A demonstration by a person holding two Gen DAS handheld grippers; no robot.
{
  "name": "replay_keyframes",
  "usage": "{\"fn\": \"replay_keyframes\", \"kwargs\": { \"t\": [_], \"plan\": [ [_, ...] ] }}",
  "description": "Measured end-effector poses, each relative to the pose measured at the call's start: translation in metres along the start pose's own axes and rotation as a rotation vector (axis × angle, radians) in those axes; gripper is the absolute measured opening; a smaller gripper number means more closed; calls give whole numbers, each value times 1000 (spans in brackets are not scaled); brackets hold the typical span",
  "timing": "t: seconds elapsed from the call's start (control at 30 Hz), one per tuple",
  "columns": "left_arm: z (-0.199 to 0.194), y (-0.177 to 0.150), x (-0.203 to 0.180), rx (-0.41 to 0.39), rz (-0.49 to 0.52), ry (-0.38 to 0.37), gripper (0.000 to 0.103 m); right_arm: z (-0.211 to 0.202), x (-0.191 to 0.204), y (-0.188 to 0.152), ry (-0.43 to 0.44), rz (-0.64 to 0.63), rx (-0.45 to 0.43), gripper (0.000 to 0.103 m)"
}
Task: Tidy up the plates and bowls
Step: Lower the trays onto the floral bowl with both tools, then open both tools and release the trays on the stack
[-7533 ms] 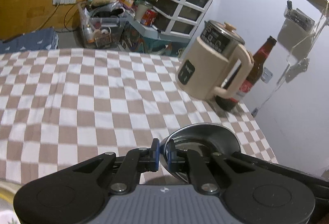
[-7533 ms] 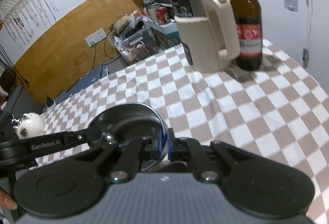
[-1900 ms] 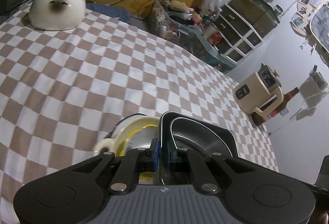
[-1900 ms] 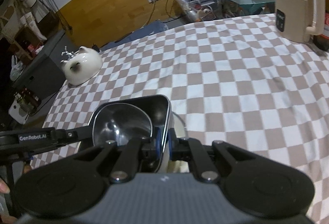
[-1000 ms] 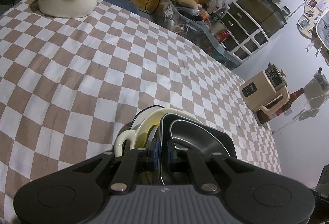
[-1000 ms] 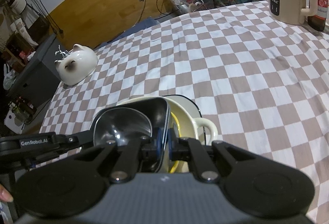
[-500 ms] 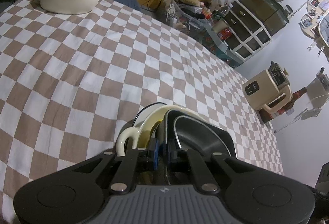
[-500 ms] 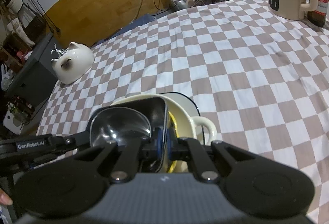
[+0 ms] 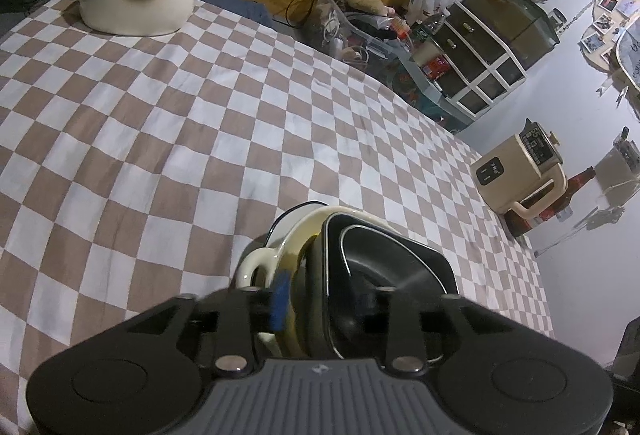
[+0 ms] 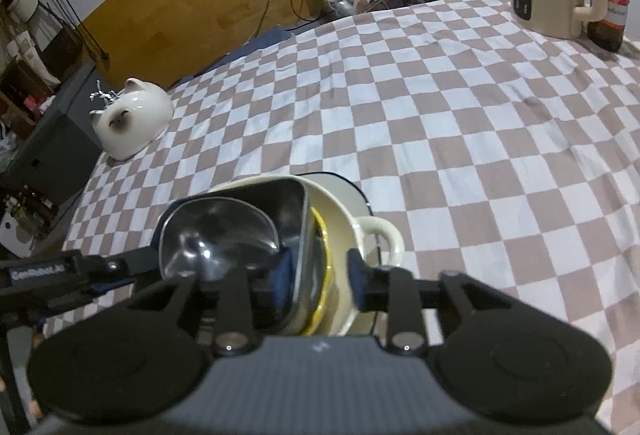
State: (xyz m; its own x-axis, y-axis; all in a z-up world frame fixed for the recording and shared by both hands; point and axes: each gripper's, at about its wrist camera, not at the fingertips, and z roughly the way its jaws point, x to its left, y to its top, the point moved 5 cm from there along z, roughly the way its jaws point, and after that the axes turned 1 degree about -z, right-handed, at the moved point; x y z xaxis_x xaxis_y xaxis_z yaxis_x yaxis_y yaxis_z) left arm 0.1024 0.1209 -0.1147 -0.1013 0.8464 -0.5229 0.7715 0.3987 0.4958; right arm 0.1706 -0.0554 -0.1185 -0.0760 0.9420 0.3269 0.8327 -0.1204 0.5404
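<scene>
Both tongs (image 9: 320, 299) (image 10: 318, 277) have released, jaws opening around the steel dish's (image 10: 240, 231) rims.

Both grippers let go: the left gripper (image 9: 320, 295) and right gripper (image 10: 318, 275), clamped on opposite rims of the dark metal tray (image 9: 384, 259) a second ago, are opening their jaws, pads now off the rim. Carried from beside the kettle (image 9: 516, 175) seconds earlier, the tray now rests in the cream handled bowl (image 10: 344, 231).
</scene>
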Motion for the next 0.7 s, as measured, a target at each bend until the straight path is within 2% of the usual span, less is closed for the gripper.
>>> {"fn": "replay_keyframes", "kwargs": {
  "t": [0.1, 0.13, 0.2, 0.4, 0.5, 0.6, 0.7],
  "plan": [
    [-4, 0, 0, -6, 2, -17, 68, -4, -4, -1, -13, 4, -6, 58],
    [-5, 0, -1, -9, 6, -25, 72, -6, -5, -1, -17, 5, -11, 62],
    [-9, 1, -3, -18, 25, -7, 88, -10, -7, 0, -26, 5, -23, 70],
    [-18, 6, -5, -39, 51, 3, 101, -24, -6, 5, -54, -36, -80, 95],
    [-22, 10, -6, -48, 64, 14, 103, -32, -3, 8, -69, -64, -115, 102],
    [-26, 14, -7, -54, 74, 22, 103, -35, -1, 12, -86, -76, -136, 102],
    [-29, 18, -11, -43, 127, 62, 103, -39, 2, 17, -112, -90, -154, 102]
  ]
}}
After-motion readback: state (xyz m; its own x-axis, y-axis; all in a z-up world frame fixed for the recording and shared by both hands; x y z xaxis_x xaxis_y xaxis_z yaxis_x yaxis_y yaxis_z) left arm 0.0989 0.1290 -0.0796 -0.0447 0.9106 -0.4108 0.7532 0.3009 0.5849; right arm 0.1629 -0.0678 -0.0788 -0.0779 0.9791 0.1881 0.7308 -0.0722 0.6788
